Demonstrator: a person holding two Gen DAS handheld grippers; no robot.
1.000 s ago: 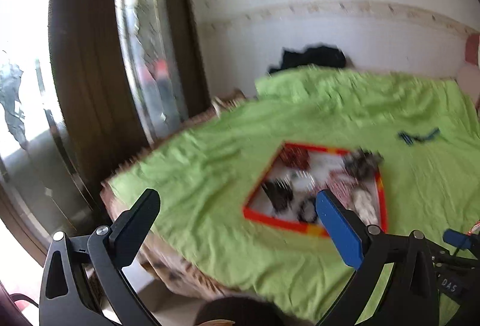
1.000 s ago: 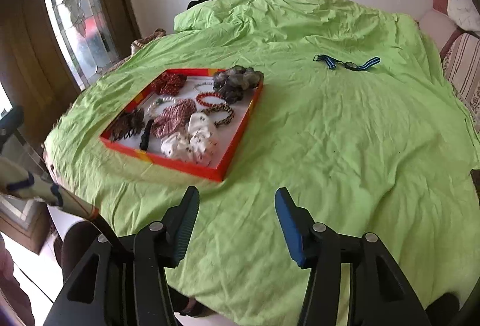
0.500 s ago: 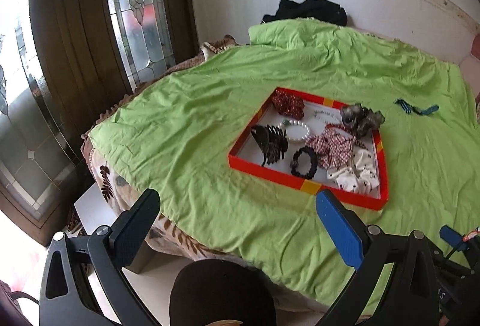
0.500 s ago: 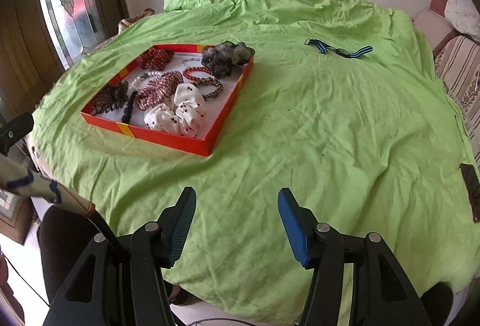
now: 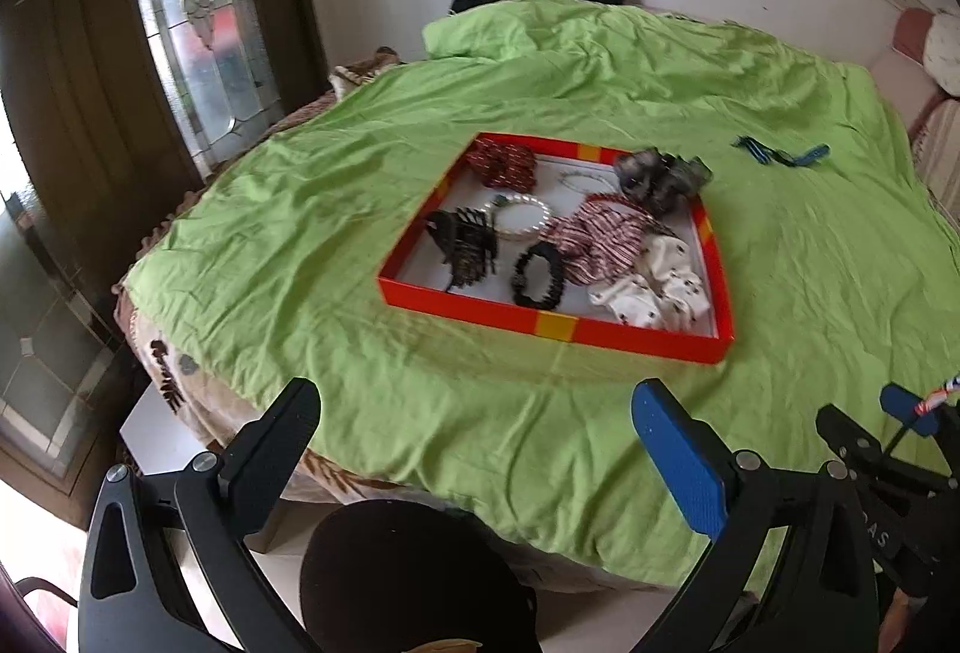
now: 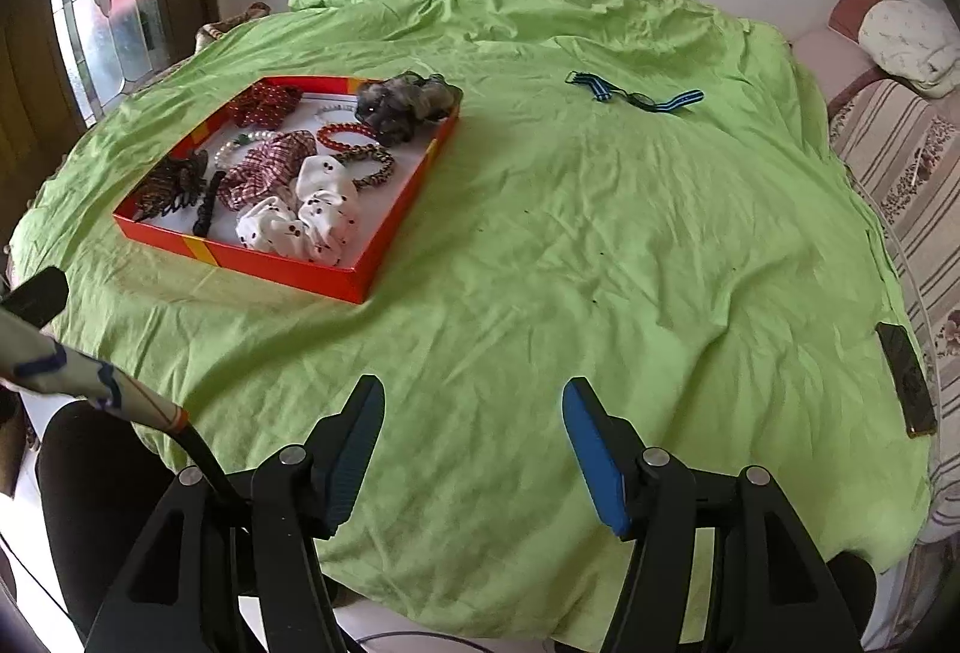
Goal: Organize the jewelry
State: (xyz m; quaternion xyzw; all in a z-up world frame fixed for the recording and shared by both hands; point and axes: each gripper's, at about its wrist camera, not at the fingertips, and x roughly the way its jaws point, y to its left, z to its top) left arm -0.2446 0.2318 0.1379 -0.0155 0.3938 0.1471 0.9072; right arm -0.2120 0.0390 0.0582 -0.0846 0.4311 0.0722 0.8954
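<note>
Both grippers hang over the near edge of a green bedspread with jaws released; the jewelry sits in a red tray ahead.

Left wrist view: left gripper jaws spread wide, nothing between them. Red tray lies ahead of the jaws, slightly toward the right jaw, on the green bedspread. Inside: black claw clip, pearl bracelet, black hair tie, plaid scrunchie, white dotted scrunchie. Blue strap lies far ahead, past the right jaw.
Right wrist view: right gripper jaws apart, empty. Tray sits ahead and off beyond the left jaw; red bead bracelet and grey scrunchie at its far end. Blue strap far ahead, well apart from tray.
</note>
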